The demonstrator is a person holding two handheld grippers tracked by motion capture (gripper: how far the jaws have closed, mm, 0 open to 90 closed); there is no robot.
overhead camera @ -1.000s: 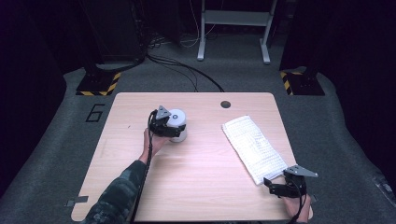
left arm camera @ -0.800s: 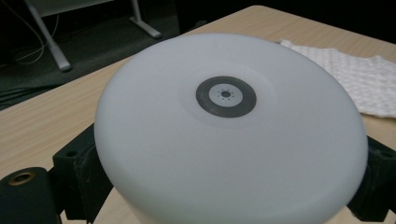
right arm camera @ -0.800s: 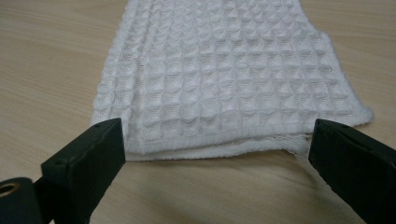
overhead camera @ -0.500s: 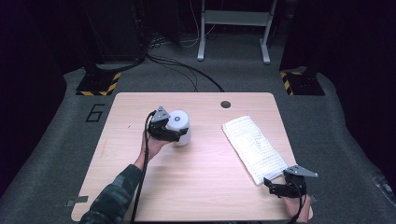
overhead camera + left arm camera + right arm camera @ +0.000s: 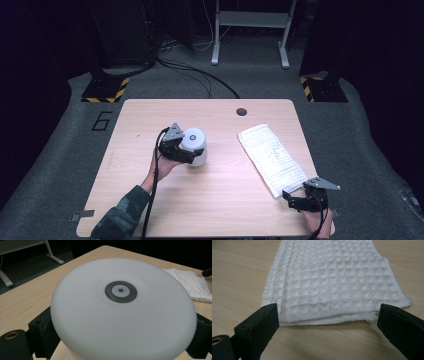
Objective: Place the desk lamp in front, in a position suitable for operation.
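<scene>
Left of centre in the high view, a white round lamp [image 5: 194, 145] with a small dark ring on its top is held by the left gripper [image 5: 186, 152], whose jaws are clamped on the lamp's sides. The lamp seems to be lifted just clear of the wooden table [image 5: 220, 210], though contact with the top cannot be ruled out. Seen from the left gripper view, the lamp's smooth top [image 5: 122, 307] bulges wide between the two black jaws, which reach only partway round it at the lower left and lower right.

At the lower right of the high view, the right gripper [image 5: 300, 201] is held just short of the near end of a folded white waffle cloth [image 5: 272, 159], which lies flat on the table, well apart from the lamp. From the right gripper view, the jaws are seen standing wide apart with nothing between them, the hem of the cloth [image 5: 332, 290] lying just ahead.

A slip is judged the main risk: the lamp is smooth, rounded and wide, so a tilt or a jerk could let it slide out and drop onto the table. If the cloth is taken by one layer only, it could unfold or be dragged.
</scene>
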